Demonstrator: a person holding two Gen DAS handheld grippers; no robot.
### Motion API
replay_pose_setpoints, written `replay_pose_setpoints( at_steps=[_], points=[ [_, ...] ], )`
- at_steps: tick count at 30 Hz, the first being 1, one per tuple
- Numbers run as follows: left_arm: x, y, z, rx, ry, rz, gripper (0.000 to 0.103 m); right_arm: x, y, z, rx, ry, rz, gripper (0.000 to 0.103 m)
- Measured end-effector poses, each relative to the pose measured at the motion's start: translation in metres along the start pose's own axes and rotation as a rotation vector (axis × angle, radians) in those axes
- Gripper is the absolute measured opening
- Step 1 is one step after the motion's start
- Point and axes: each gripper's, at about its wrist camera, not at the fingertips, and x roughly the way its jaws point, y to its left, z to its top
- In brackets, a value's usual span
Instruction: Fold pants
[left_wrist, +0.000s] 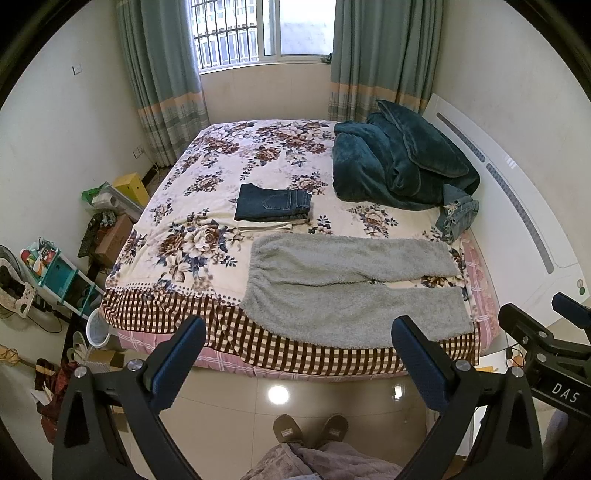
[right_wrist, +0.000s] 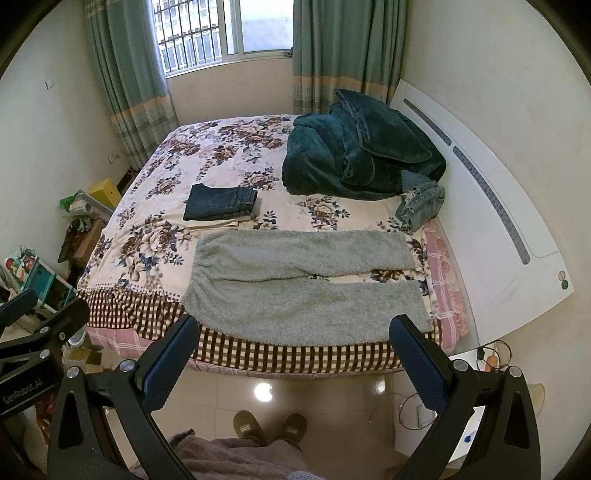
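Grey fleece pants (left_wrist: 347, 291) lie flat on the near part of the bed, waistband to the left, both legs stretched right with a narrow gap between them; they also show in the right wrist view (right_wrist: 295, 291). My left gripper (left_wrist: 299, 328) is open and empty, held above the floor just short of the bed's near edge. My right gripper (right_wrist: 295, 326) is open and empty at the same distance; part of it shows at the right of the left wrist view (left_wrist: 546, 336).
Folded dark jeans on a folded cream garment (left_wrist: 273, 205) lie behind the pants. A teal blanket heap (left_wrist: 399, 162) and crumpled light jeans (left_wrist: 458, 214) sit by the white headboard (left_wrist: 517, 206). Clutter and a bin (left_wrist: 98, 328) stand left of the bed. My slippers (left_wrist: 310, 428) are on the tiled floor.
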Motion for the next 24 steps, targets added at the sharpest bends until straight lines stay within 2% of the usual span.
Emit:
replay_pose_setpoints(
  at_steps=[10, 17, 24],
  points=[
    [0.0, -0.001, -0.001, -0.004, -0.005, 0.003, 0.103, -0.003, 0.004, 0.001, -0.001, 0.002, -0.001, 0.103],
    [0.002, -0.001, -0.001, -0.004, -0.001, -0.006, 0.103, -0.016, 0.023, 0.014, 0.0, 0.017, -0.009, 0.103],
    [0.019, 0.014, -0.007, -0.012, -0.01, 0.0, 0.103, 0.008, 0.024, 0.011, 0.068, 0.023, -0.041, 0.103]
  ],
)
